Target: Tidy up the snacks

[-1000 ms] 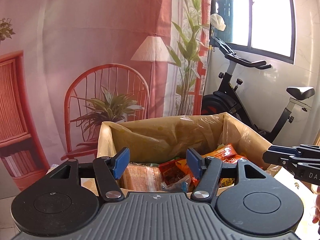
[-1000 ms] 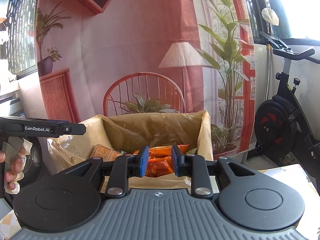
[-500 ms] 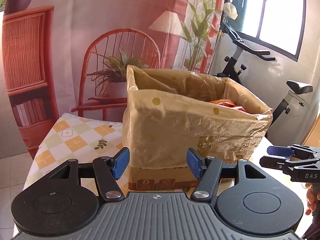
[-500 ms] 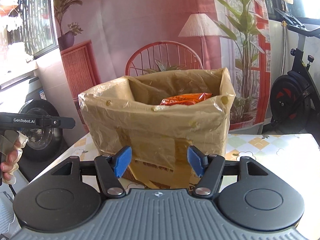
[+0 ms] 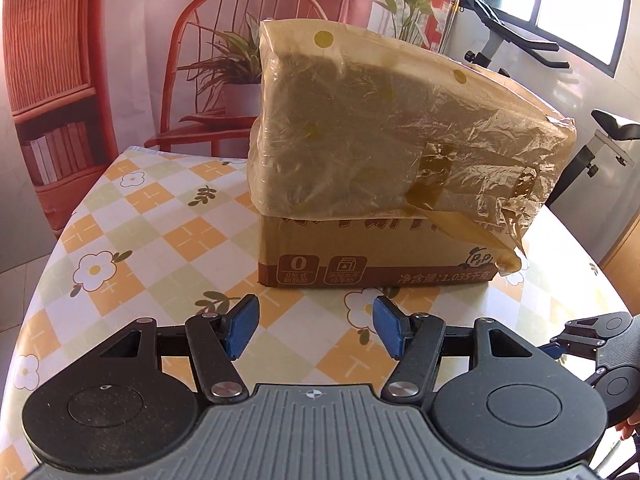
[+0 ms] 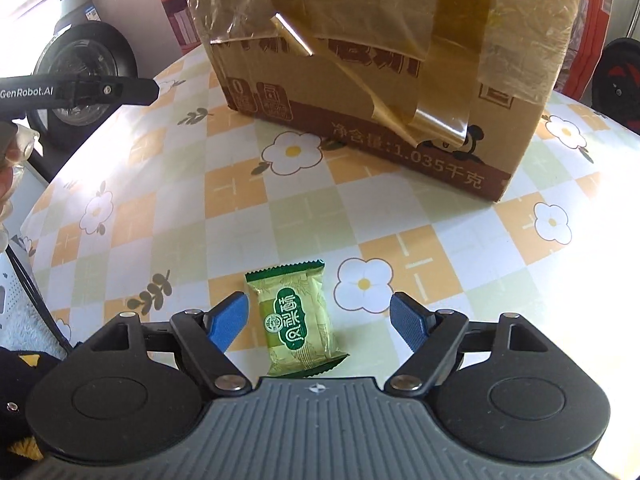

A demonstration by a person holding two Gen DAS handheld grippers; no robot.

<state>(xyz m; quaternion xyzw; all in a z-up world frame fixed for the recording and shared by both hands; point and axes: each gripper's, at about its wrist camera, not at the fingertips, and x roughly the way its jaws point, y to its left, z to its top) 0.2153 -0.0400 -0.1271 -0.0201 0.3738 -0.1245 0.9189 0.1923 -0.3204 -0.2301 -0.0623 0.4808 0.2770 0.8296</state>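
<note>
A cardboard box (image 5: pixel 372 256) lined with a yellowish plastic bag (image 5: pixel 384 136) stands on the flowered table; its contents are hidden from this low angle. In the right wrist view a green-and-gold snack packet (image 6: pixel 298 318) lies flat on the tablecloth before the box (image 6: pixel 360 92). My right gripper (image 6: pixel 319 322) hangs over the packet with its jaws opening; the packet lies between the blue pads, nearer the left one, untouched. My left gripper (image 5: pixel 314 330) stands open over bare tablecloth in front of the box, nothing between its fingers. The right gripper's side shows at the left wrist view's right edge.
The table (image 5: pixel 132 216) wears an orange, green and white checked cloth with flowers. Behind it are a red chair with a potted plant (image 5: pixel 224 64) and an exercise bike (image 5: pixel 520 40). A hand (image 6: pixel 10 168) holds the left gripper's arm (image 6: pixel 76 90) at the left.
Both grippers dropped from above the box rim to table level in front of it. The right gripper tipped downward and spread its jaws from nearly shut; the green packet came into view.
</note>
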